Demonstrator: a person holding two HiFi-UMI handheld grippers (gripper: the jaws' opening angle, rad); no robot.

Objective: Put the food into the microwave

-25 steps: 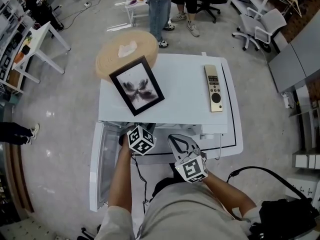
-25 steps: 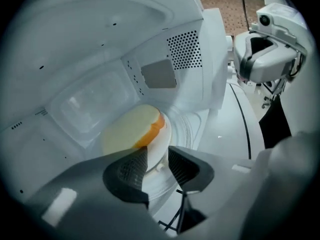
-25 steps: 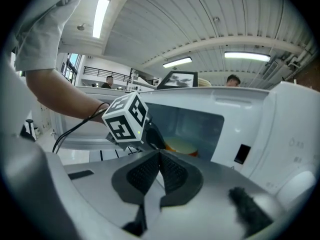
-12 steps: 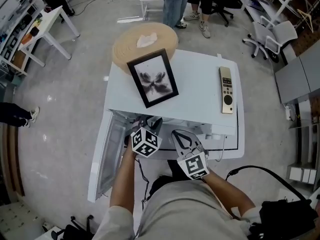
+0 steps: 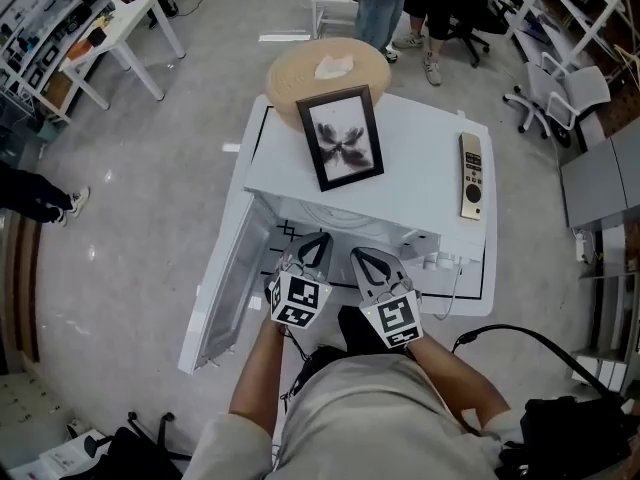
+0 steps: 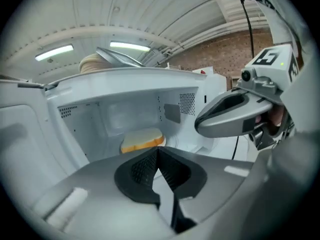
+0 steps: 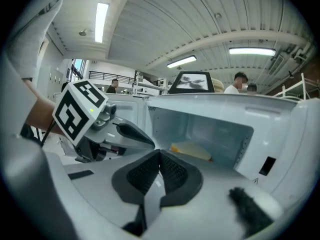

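Note:
A slice of bread (image 6: 142,140) with a brown crust lies on the floor of the white microwave (image 5: 420,168), toward the back; it also shows as the bread (image 7: 191,150) in the right gripper view. The microwave door (image 5: 232,283) hangs open to the left. My left gripper (image 6: 157,151) is just outside the opening, shut with nothing between its pads. Close beside it, my right gripper (image 7: 160,154) is also shut and empty. In the head view the left gripper (image 5: 318,242) and right gripper (image 5: 358,256) point side by side at the opening.
On the microwave's top stand a black picture frame (image 5: 345,138) and a gold remote (image 5: 472,176). Behind is a round woven stool (image 5: 328,68). A cable (image 5: 455,288) hangs at the microwave's right front. People stand at the back (image 5: 385,8); an office chair (image 5: 560,98) stands far right.
My left gripper has drawn back out of the microwave opening and risen, now level with the right gripper. The right gripper has shifted slightly forward. The door stays open.

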